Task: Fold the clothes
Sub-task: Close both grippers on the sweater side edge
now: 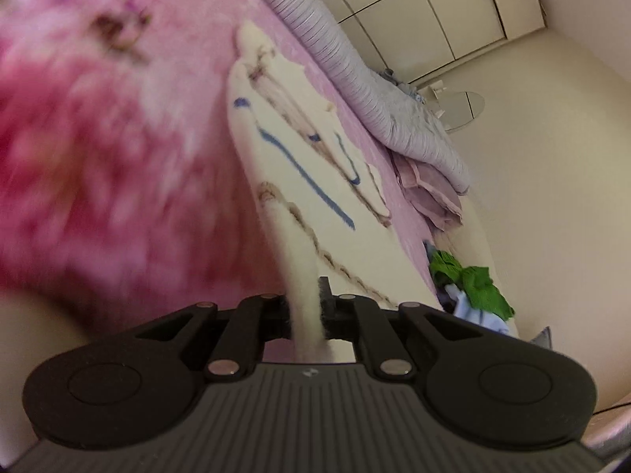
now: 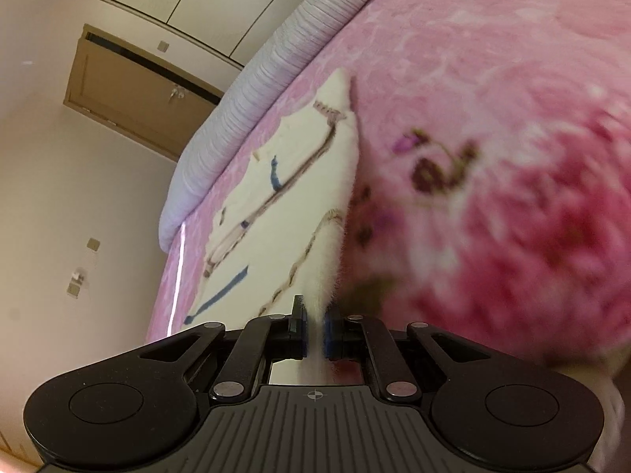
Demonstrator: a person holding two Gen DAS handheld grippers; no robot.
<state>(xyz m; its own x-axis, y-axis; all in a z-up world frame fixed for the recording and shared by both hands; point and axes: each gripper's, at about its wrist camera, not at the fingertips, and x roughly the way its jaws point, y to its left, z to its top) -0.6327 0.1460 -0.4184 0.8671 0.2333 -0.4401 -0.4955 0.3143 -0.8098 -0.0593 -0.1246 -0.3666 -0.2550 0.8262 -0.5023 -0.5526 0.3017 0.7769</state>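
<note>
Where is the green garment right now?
In the left wrist view, the crumpled green garment sits at the right, on a heap of clothes just off the pink bedspread's edge.

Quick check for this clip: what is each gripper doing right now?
Left gripper: closed on an edge of the cream fuzzy garment with blue and tan stripes.
Right gripper: closed on another edge of the same garment.

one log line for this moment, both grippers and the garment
task: fold clothes | left gripper: shut on cream sweater | right gripper: shut on same sweater | sweater: on pink bedspread, near edge held
</note>
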